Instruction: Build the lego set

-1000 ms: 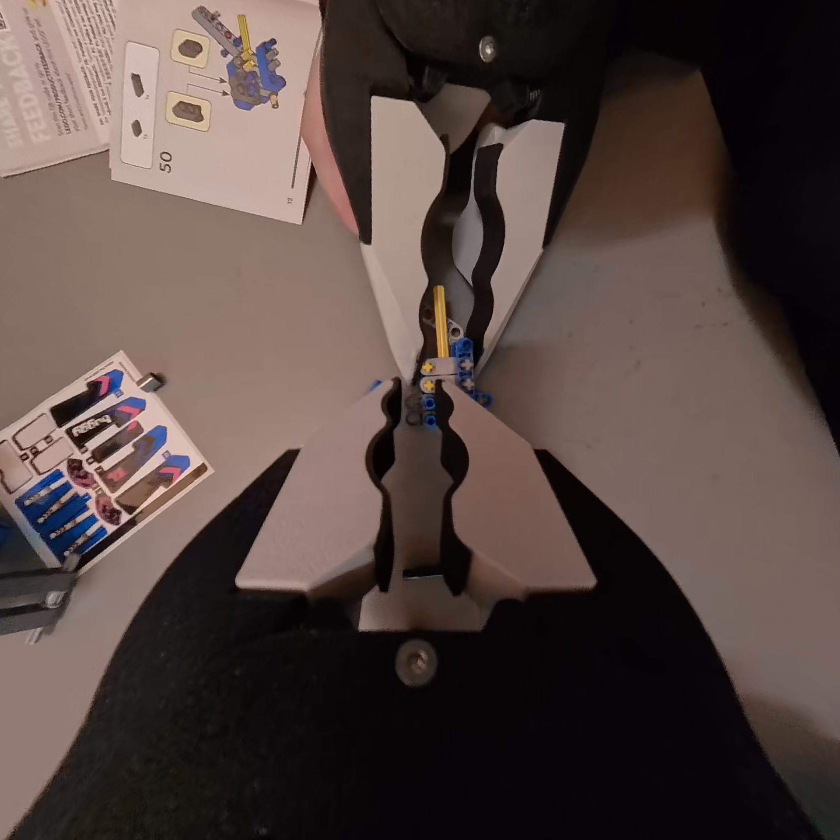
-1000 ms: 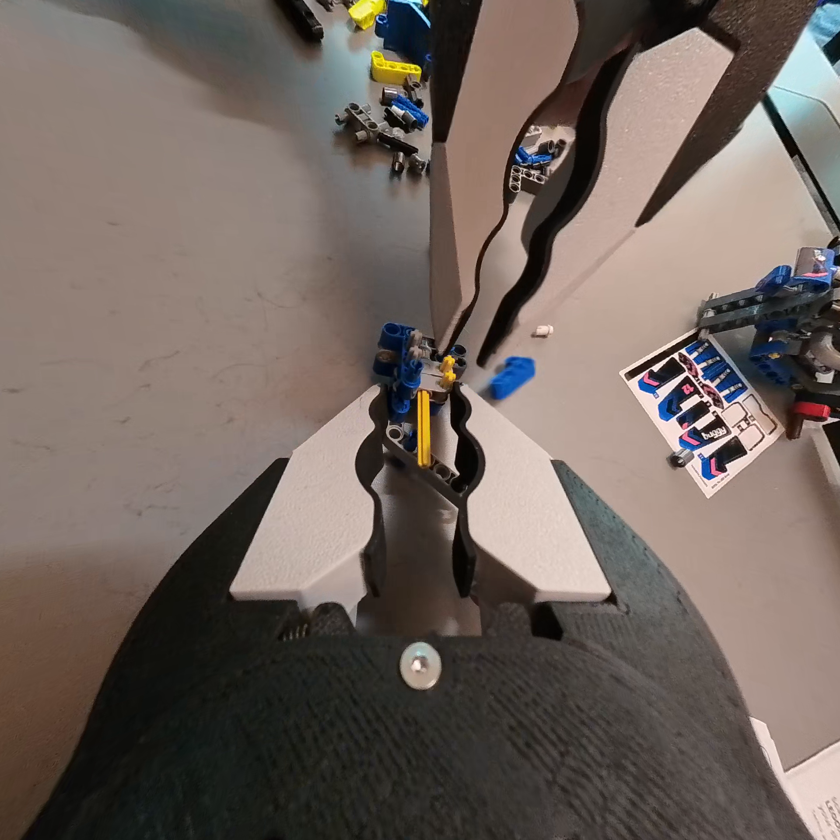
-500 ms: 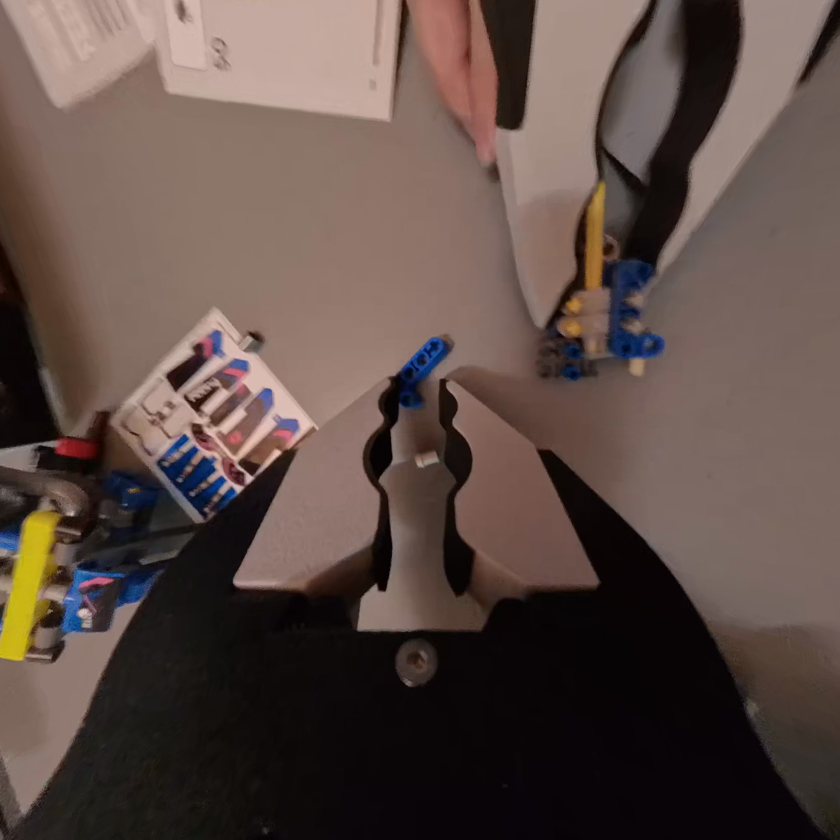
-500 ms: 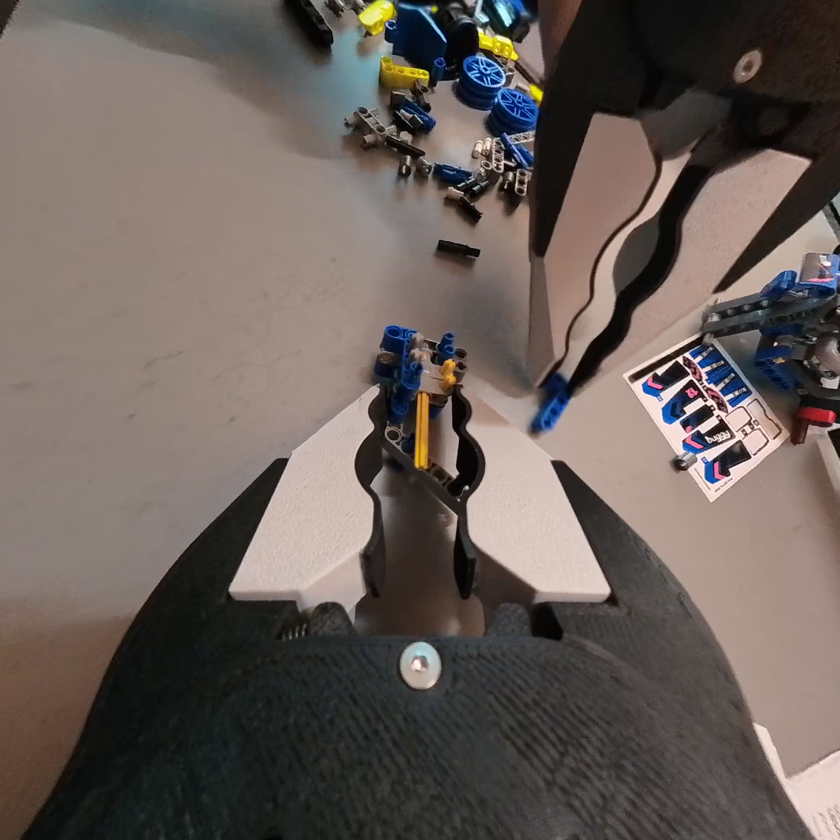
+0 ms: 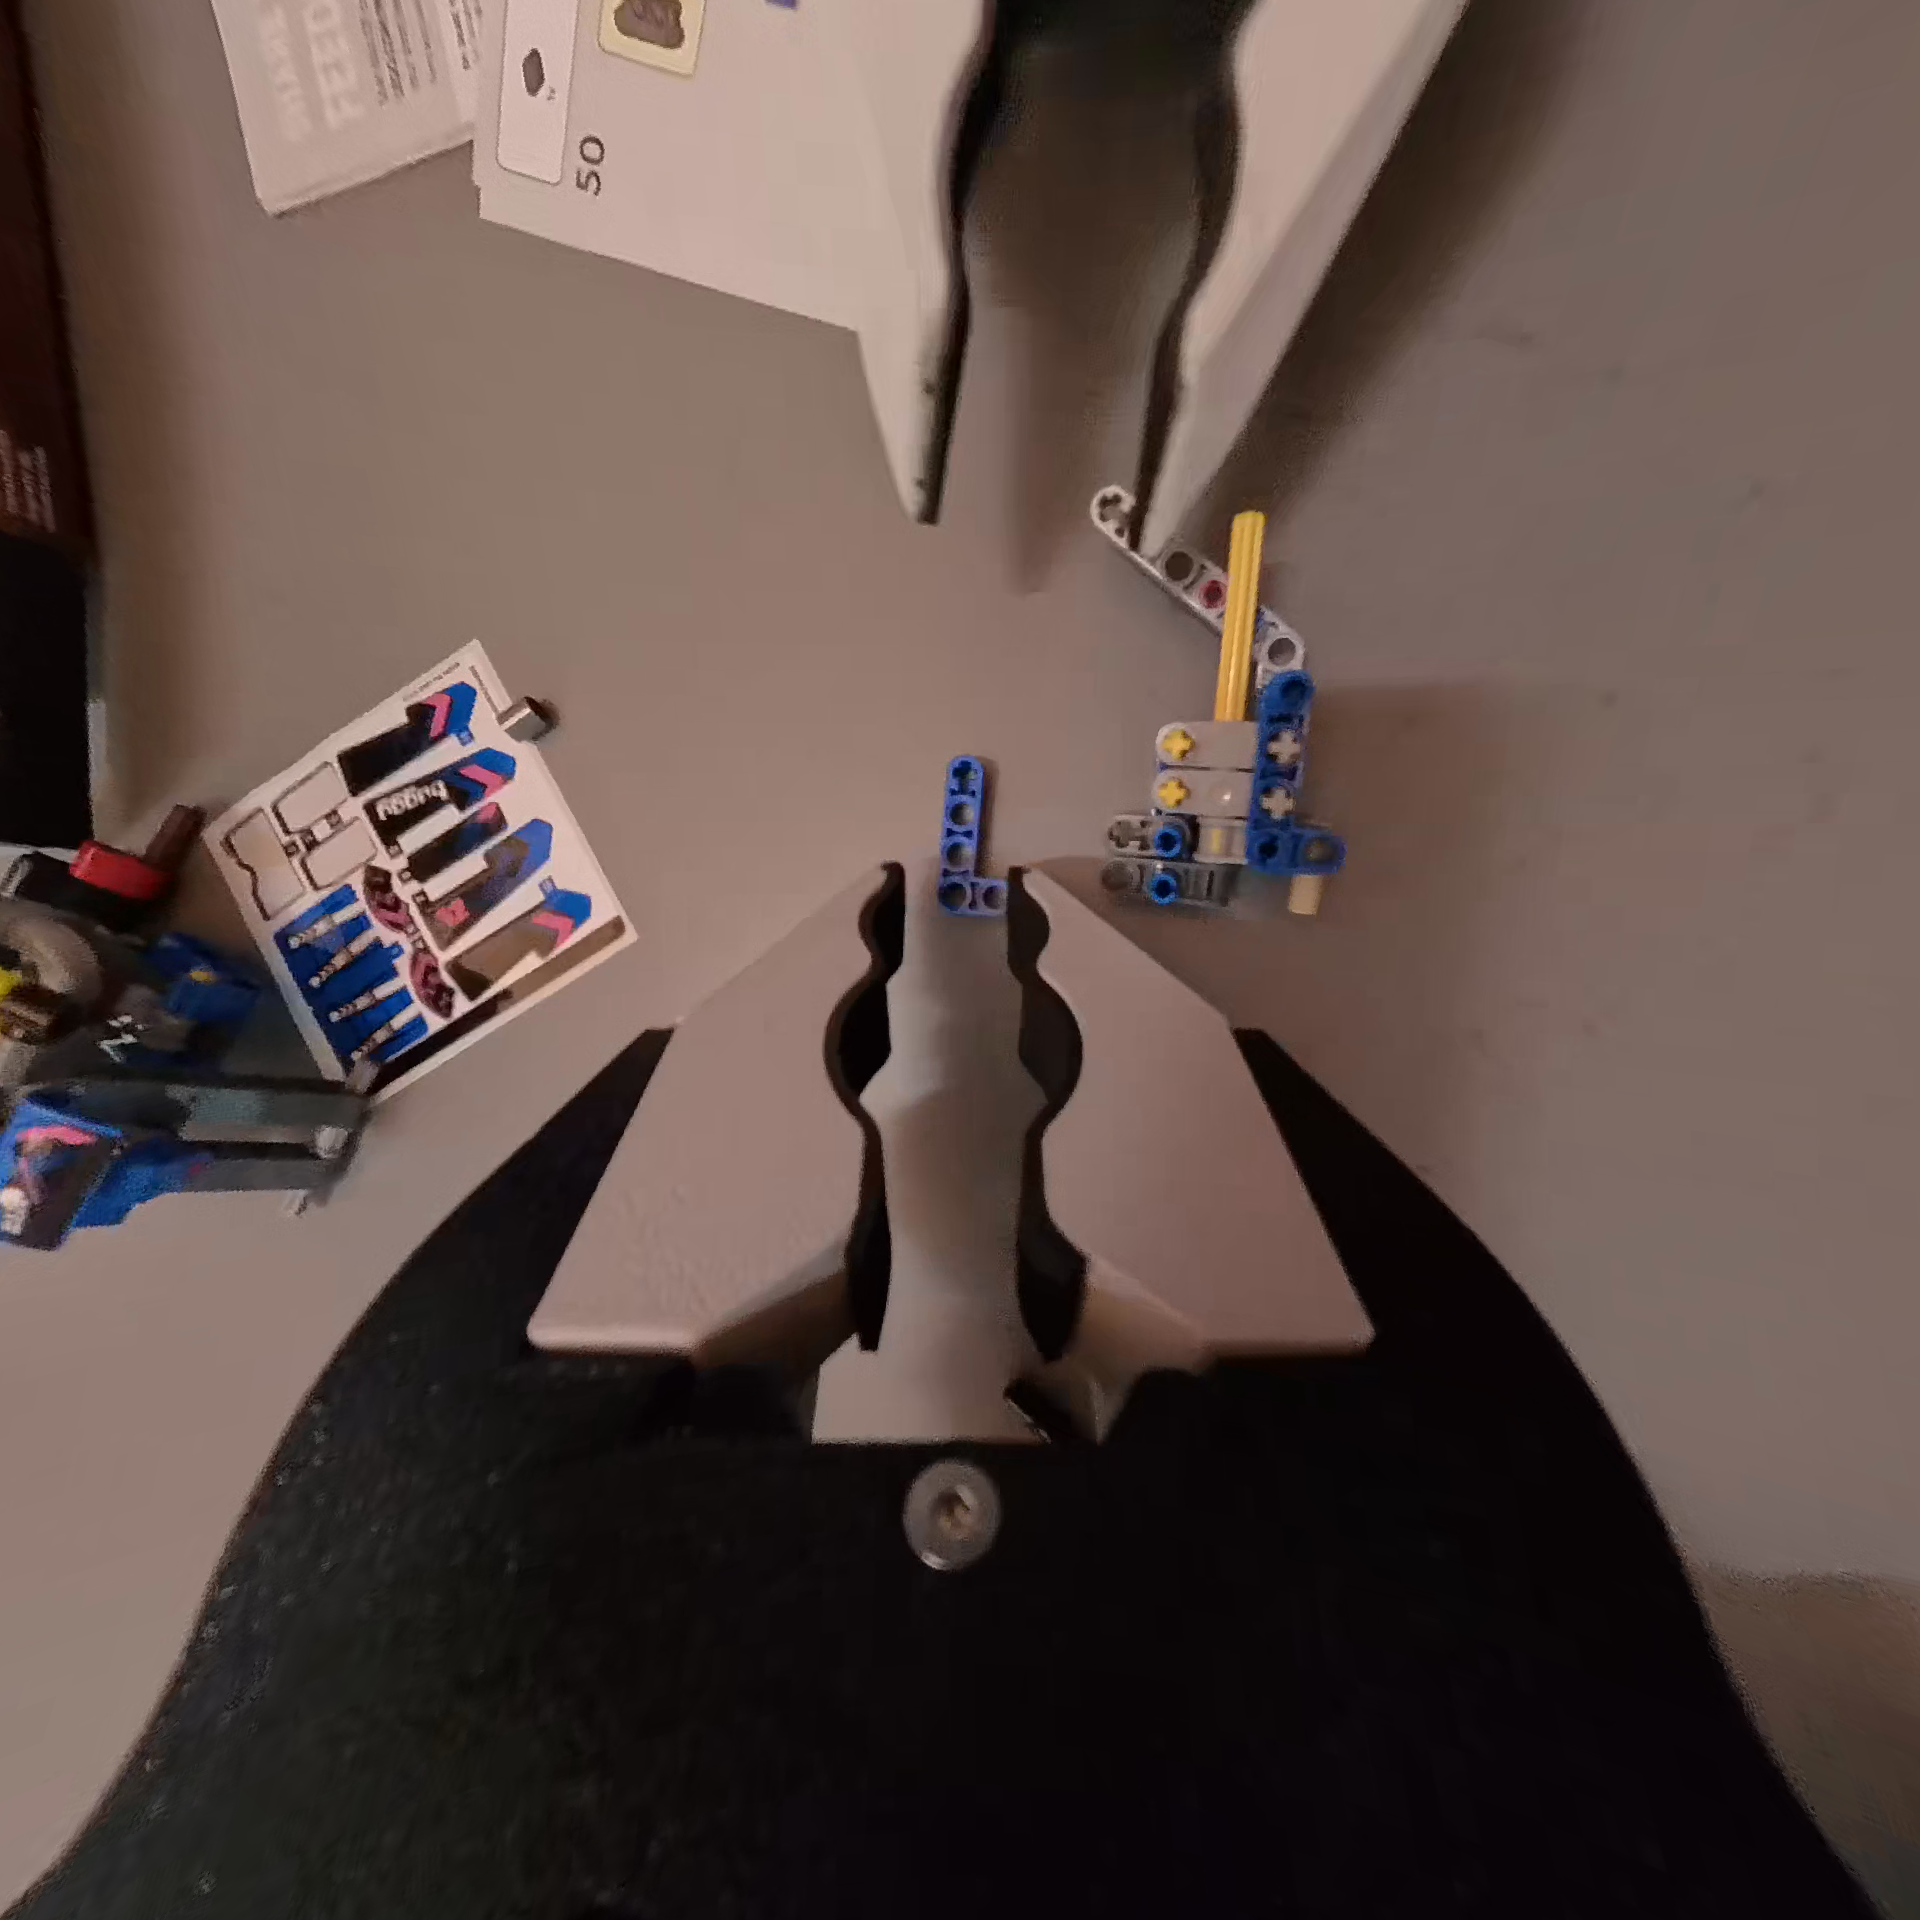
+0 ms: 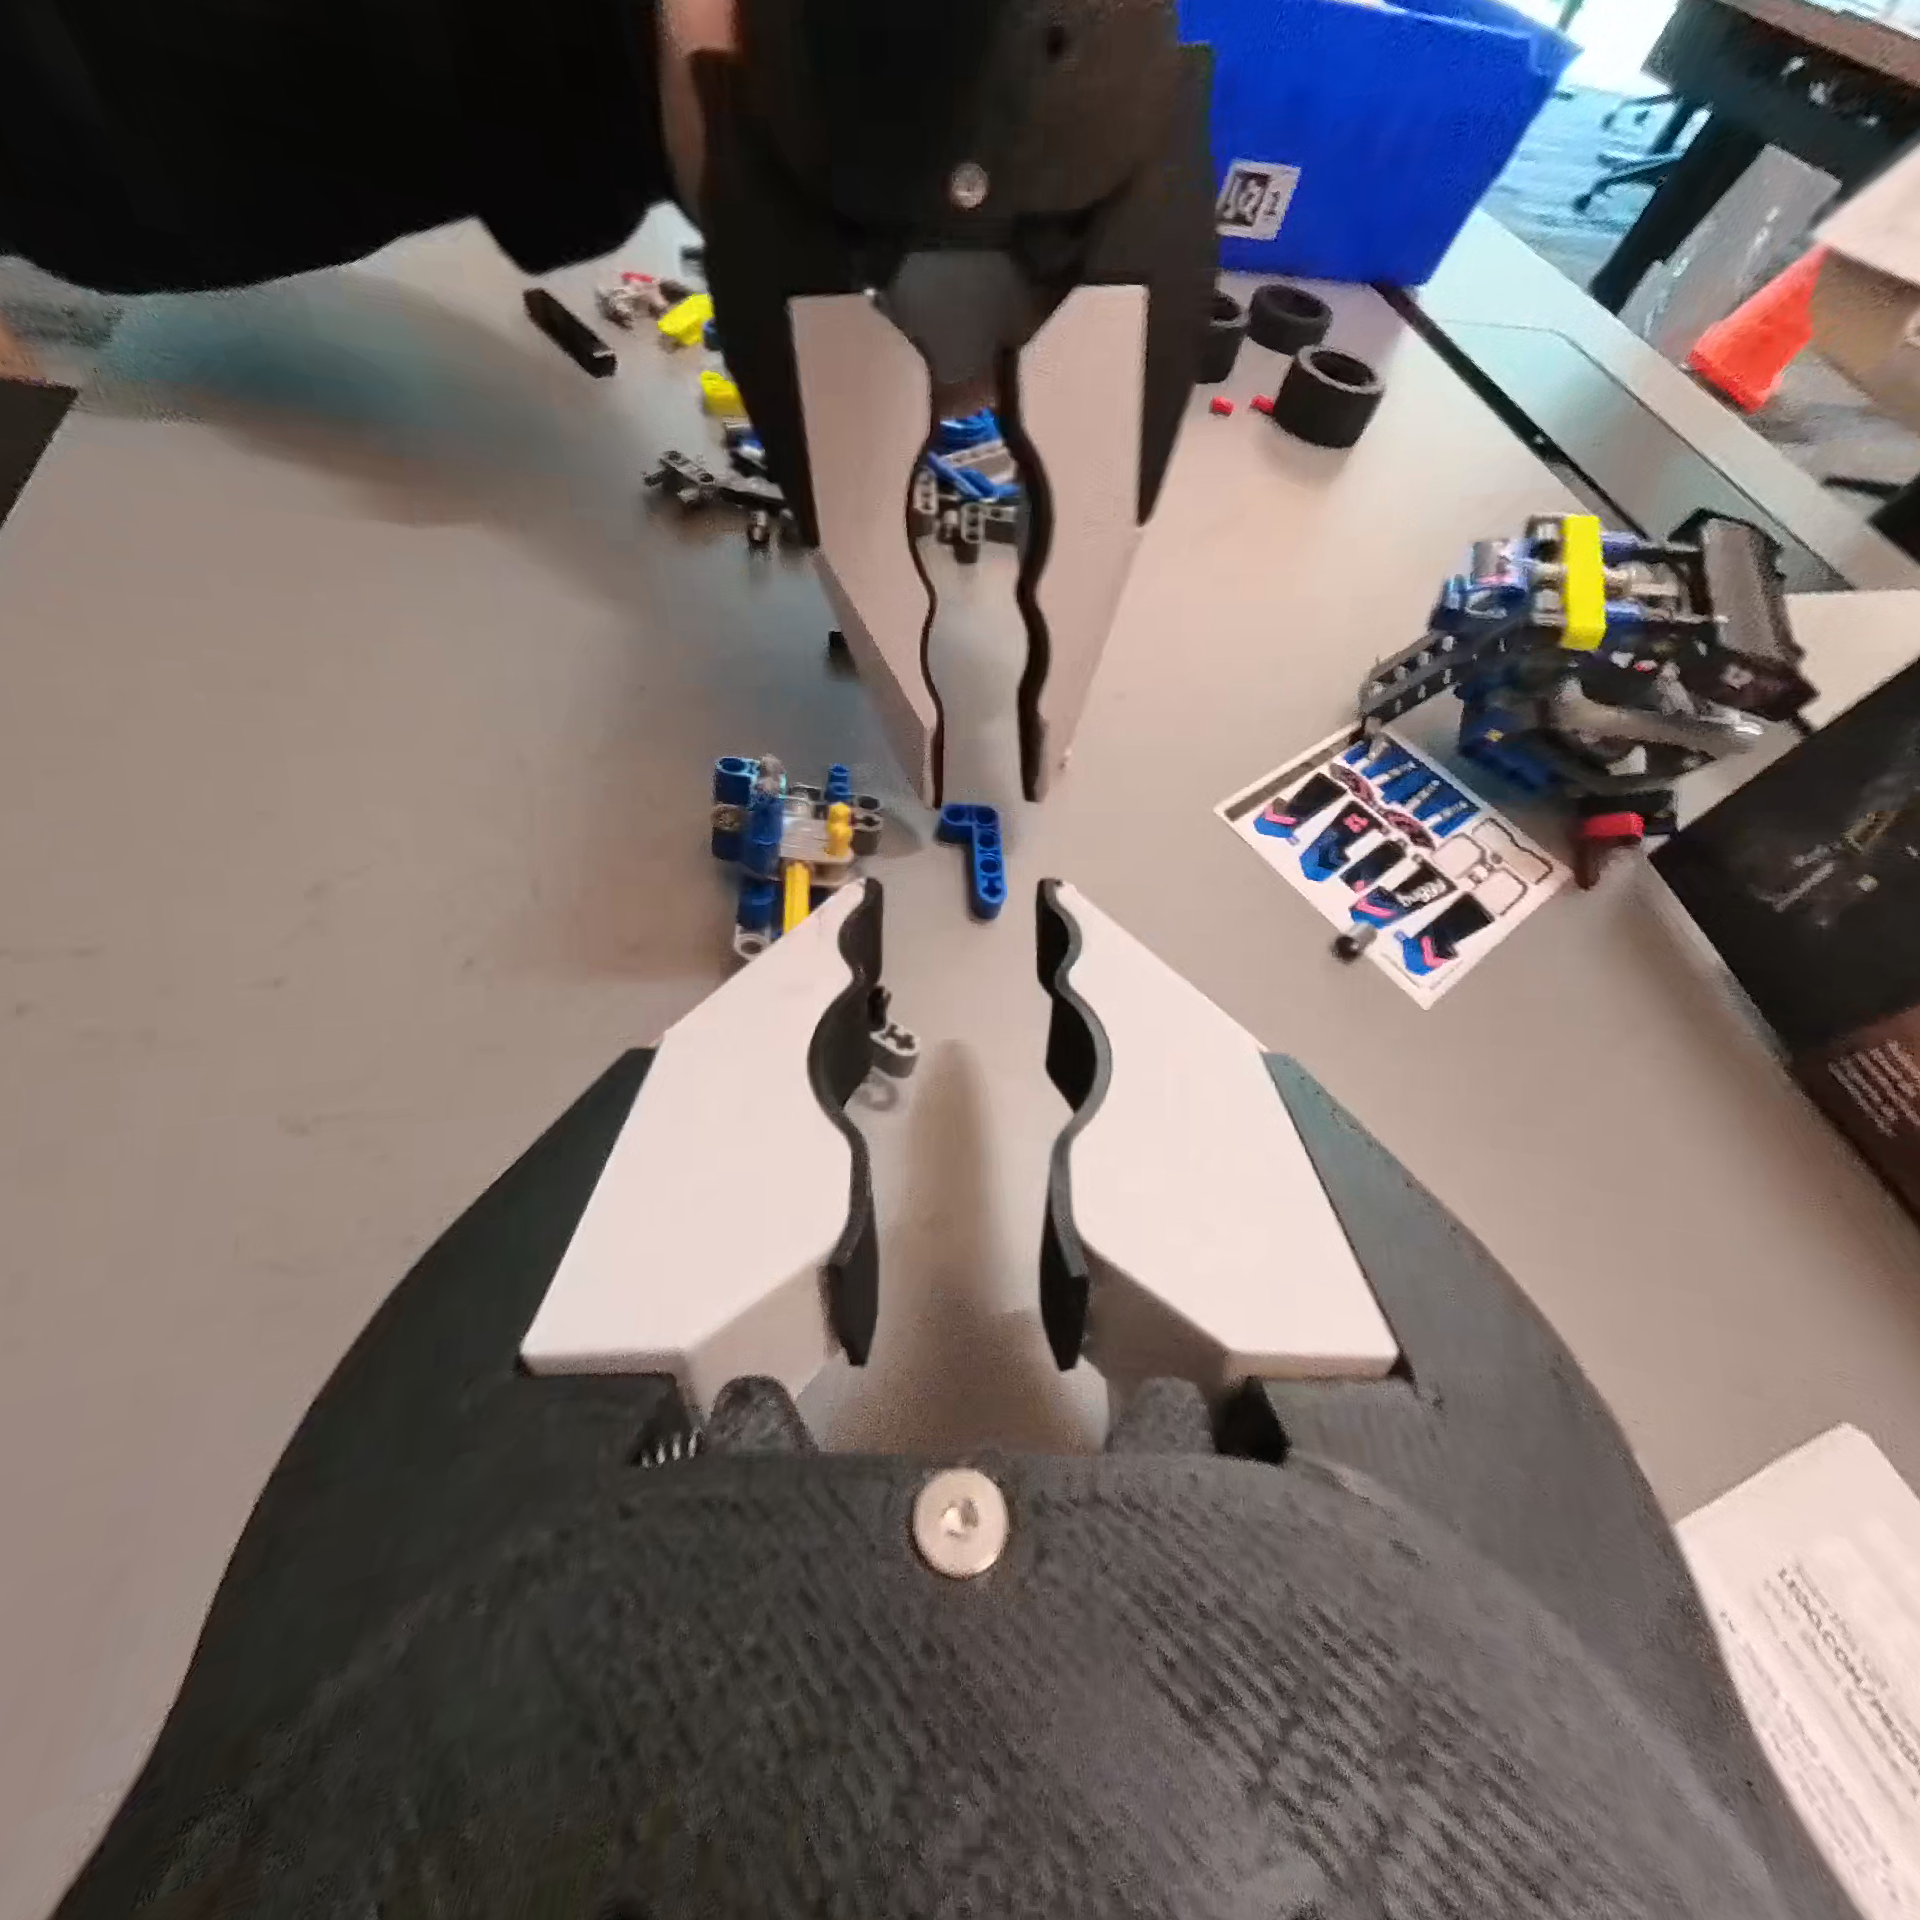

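Note:
A small blue, grey and yellow lego sub-assembly with a yellow axle lies on the grey table; it also shows in the right wrist view. Its grey beam end reaches under my right gripper's left finger. A blue L-shaped beam lies flat beside it. My left gripper is open, its tips either side of the beam's short leg. My right gripper is open and empty, facing the left gripper across the beam, and shows at the top of the left wrist view.
A partly built blue buggy and a sticker sheet lie to the right gripper's right. Loose parts and black tyres lie behind the left gripper, before a blue bin. An instruction booklet and a black box sit at the edges. Tip to tip, the grippers are about 6 cm apart.
My right gripper has opened and let go of the sub-assembly, which now lies on the table, and has drawn back. My left gripper has left the sub-assembly and moved to the blue L-shaped beam.

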The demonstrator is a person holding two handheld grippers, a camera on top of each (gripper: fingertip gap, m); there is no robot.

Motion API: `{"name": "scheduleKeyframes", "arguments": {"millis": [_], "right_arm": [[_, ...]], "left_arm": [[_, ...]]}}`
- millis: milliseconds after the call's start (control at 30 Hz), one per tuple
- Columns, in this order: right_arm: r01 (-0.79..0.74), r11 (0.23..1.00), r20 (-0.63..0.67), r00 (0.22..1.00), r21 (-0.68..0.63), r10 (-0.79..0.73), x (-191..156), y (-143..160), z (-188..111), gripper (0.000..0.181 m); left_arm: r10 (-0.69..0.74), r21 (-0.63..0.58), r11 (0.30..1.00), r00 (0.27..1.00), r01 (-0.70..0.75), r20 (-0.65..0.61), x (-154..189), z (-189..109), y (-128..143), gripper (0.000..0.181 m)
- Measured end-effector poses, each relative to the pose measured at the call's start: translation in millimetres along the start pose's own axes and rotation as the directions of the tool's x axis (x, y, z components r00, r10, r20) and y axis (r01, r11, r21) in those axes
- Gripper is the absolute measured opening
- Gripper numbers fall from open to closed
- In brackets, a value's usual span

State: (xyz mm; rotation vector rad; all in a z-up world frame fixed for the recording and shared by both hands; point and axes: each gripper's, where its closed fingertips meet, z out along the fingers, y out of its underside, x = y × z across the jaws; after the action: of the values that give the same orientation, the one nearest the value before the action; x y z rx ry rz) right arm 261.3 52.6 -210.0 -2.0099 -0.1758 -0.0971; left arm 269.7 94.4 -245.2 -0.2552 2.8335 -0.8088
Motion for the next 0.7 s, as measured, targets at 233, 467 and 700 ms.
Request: {"name": "scheduleKeyframes", "arguments": {"millis": [233, 467, 700], "right_arm": [[0.025, 0.998, 0.060, 0.998, 0.059, -0.028, -13.4, -10.2, -2.4, 0.035], [-0.001, 1.000, 0.119, 0.993, 0.011, 0.000, -27.1, -5.6, 8.2, 0.037], [-0.001, 0.999, 0.155, 0.988, -0.049, 0.008, -34.9, 1.6, 13.2, 0.036]], "left_arm": [[-0.007, -0.040, 0.999, 1.000, 0.007, 0.001, -7.3, 4.3, -7.1, 0.014], [-0.007, -0.066, 0.998, 0.999, 0.003, -0.050, -1.7, 11.1, -4.5, 0.002], [-0.001, -0.054, 0.999, 0.998, -0.002, -0.067, 0.2, 10.7, -5.5, 0.008]]}}
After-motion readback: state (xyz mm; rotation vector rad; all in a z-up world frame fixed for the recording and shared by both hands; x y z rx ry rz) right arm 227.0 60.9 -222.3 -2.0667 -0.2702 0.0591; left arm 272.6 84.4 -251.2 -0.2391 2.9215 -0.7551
